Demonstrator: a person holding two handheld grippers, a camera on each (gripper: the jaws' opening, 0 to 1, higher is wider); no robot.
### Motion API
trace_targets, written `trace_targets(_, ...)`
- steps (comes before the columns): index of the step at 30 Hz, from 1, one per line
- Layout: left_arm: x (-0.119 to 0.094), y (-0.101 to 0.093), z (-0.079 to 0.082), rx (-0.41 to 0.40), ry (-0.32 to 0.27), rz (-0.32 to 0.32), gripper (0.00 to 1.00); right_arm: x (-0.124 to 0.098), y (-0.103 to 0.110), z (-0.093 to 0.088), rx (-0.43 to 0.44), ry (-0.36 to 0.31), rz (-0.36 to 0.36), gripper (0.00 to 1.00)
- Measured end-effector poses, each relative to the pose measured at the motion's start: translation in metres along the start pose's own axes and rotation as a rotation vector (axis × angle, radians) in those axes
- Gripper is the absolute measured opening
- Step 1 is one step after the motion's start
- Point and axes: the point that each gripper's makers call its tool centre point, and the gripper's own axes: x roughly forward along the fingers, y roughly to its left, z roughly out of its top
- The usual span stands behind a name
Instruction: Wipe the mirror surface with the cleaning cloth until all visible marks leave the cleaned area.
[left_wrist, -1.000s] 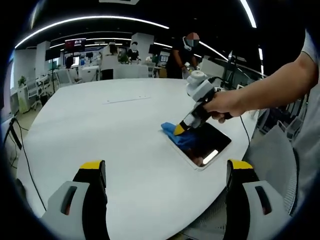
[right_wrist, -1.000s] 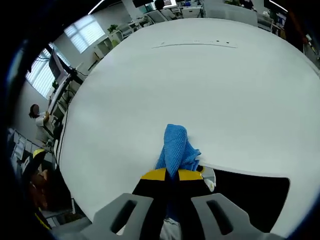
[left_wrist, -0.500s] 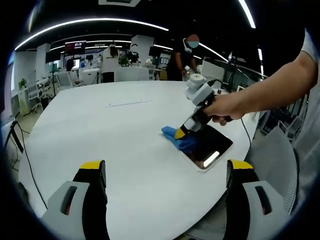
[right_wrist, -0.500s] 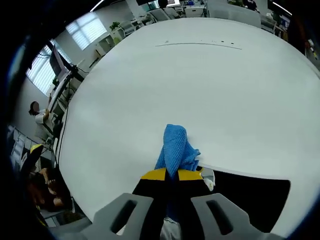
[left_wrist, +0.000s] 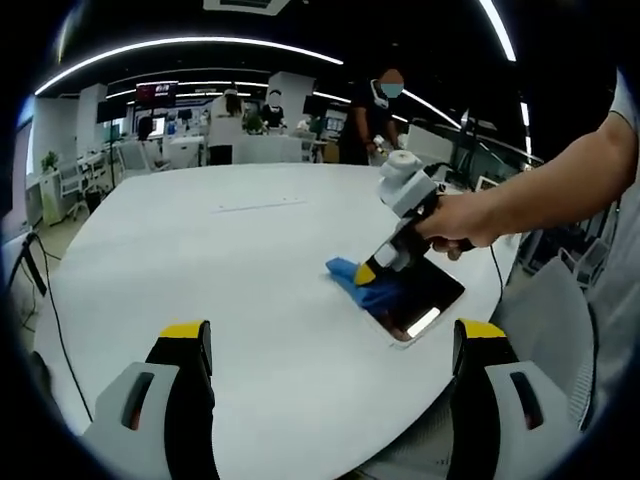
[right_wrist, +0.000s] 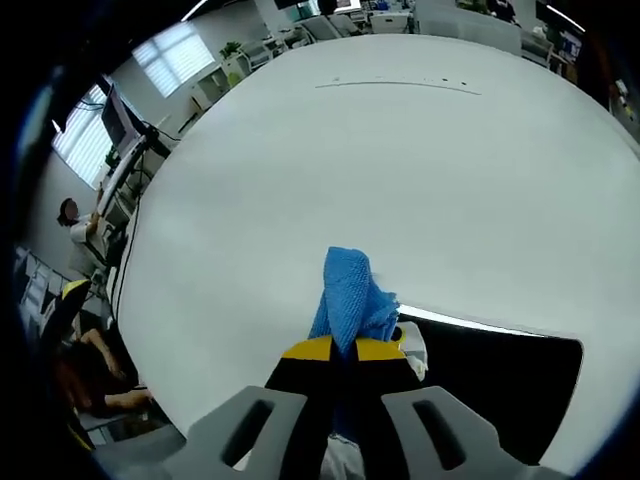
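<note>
2 grippers: the right gripper (right_wrist: 343, 352), clamped on the blue woven cleaning cloth (right_wrist: 350, 300), wipes the dark rectangular mirror (left_wrist: 425, 293) at the tabletop (left_wrist: 230, 260) edge; next, sweep inward, while the left gripper (left_wrist: 330, 345) hangs spread apart.

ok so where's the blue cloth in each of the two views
Left gripper view: the blue cloth lies right of centre, at the near-left end of the dark mirror, under the right gripper held in a hand.
Right gripper view: the cloth sits low at centre, pinched between that gripper's own yellow-tipped jaws and poking out ahead of them.
Shared landmark: the white-edged mirror on the white table.
</note>
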Motion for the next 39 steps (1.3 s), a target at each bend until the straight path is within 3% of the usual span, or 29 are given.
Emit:
trace_targets(4,-0.001,-0.005,-0.001,0.008,0.002,0.000,0.99,-0.010,0.006,-0.009,0.013,0.001,0.008,0.00)
trace_targets(15,-0.002,-0.013,-0.004,0.011,0.005,0.000,0.99,-0.013,0.013,-0.017,0.018,0.011,0.021,0.00)
trace_targets(20,-0.001,-0.012,-0.003,0.012,0.002,0.003,0.99,-0.015,0.018,-0.021,0.030,0.027,0.027,0.00)
trace_targets(26,-0.001,-0.010,-0.002,0.006,-0.001,0.009,0.99,-0.009,0.015,-0.017,-0.015,0.032,0.039,0.00)
trace_targets(28,-0.002,-0.011,-0.002,0.003,-0.003,0.005,0.99,-0.011,0.016,-0.019,0.031,0.035,0.042,0.00)
trace_targets(31,-0.003,-0.011,-0.003,0.009,0.000,0.005,0.99,-0.010,0.015,-0.019,0.026,0.035,0.048,0.00)
trace_targets(34,-0.004,-0.004,-0.005,0.050,0.002,0.034,0.99,-0.009,0.014,-0.018,0.014,0.031,0.046,0.00)
trace_targets(36,-0.004,-0.002,-0.002,0.028,-0.001,0.027,0.99,-0.007,0.013,-0.018,0.010,0.032,0.043,0.00)
trace_targets(39,-0.005,0.000,0.005,0.058,-0.013,0.031,0.99,-0.008,0.011,-0.019,0.020,0.030,0.049,0.00)
